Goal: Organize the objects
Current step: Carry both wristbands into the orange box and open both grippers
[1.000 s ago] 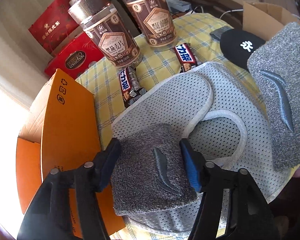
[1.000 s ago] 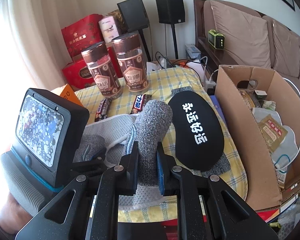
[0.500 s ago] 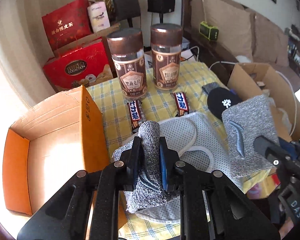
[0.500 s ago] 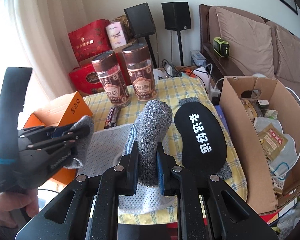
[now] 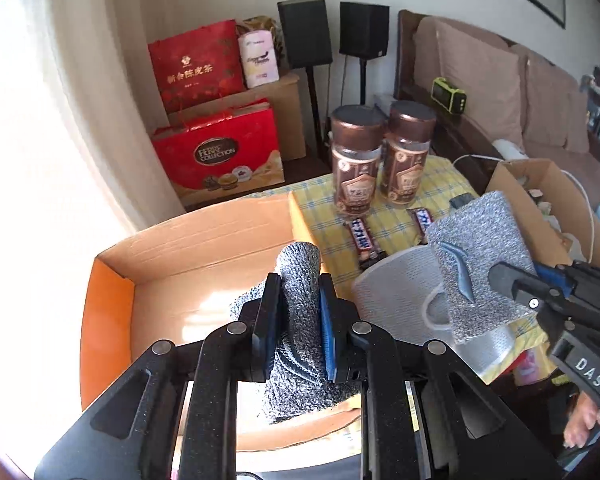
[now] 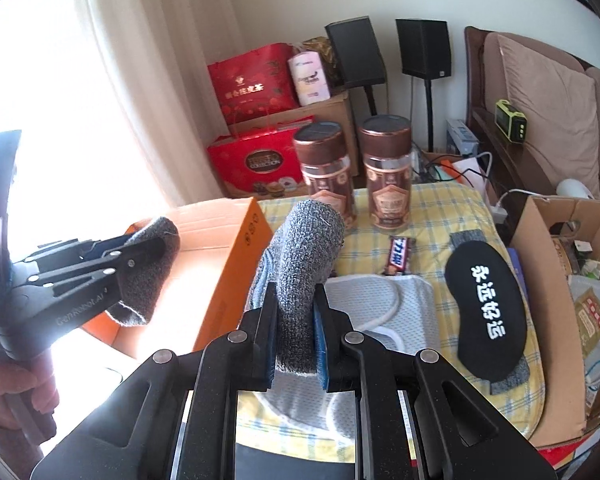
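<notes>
My left gripper (image 5: 298,332) is shut on a grey knit sock (image 5: 298,280) and holds it over the open orange cardboard box (image 5: 204,240). In the right wrist view the left gripper (image 6: 156,248) and its sock (image 6: 150,276) hang over that box (image 6: 236,248). My right gripper (image 6: 296,332) is shut on a second grey sock (image 6: 304,248), lifted above the white mesh slippers (image 6: 404,312). That sock also shows in the left wrist view (image 5: 480,256), with the right gripper (image 5: 512,280) on it.
Two brown jars (image 6: 388,176) and chocolate bars (image 6: 398,256) stand on the yellow checked cloth (image 6: 440,216). A black eye mask (image 6: 488,304) lies to the right. A full cardboard box (image 6: 540,280) stands at the far right. Red gift boxes (image 6: 252,160) are behind.
My left gripper closed on its sock, lifted it off the slippers and carried it left over the orange box. My right gripper rose a little with its sock.
</notes>
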`<state>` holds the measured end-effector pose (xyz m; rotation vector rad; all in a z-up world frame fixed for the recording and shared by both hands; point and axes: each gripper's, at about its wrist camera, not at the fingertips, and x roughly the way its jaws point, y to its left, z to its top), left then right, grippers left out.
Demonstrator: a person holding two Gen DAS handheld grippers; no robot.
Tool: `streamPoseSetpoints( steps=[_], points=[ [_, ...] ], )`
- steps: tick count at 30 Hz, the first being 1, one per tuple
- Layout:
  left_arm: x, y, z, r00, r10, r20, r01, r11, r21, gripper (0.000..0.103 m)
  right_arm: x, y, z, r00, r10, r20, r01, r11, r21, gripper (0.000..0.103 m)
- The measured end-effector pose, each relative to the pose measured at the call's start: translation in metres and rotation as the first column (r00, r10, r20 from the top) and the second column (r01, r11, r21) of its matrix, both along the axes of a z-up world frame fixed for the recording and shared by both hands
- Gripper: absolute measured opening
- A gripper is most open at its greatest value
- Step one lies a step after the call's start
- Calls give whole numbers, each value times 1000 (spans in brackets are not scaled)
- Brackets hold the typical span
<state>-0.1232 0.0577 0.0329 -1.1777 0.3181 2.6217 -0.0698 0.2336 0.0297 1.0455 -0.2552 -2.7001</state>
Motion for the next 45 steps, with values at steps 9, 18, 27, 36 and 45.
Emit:
streamPoseSetpoints(
  steps=[9, 18, 27, 36, 45],
  points=[
    [-7, -58, -49, 994, 81, 80, -73, 993, -92, 17, -16, -77, -18, 988, 146, 44, -143, 988, -56, 14],
    [-21, -80, -92, 980, 96, 175, -77, 991, -109, 18, -31, -123, -59, 974, 189, 126, -182, 981, -62, 14],
    [-20, -72, -96, 980, 66, 188, -43, 991, -123, 46, -29, -132, -67, 975, 180, 128, -184, 983, 25, 26],
    [-24, -95, -77, 982, 103, 158, -92, 993, -75, 58, -19, -110, -35, 989, 138, 50, -140, 989, 53, 29],
    [-7, -100, -61, 988, 98, 121, -113, 986, 126, 92, -9, -66, -22, 998, 47, 27, -50, 992, 120, 67]
  ],
)
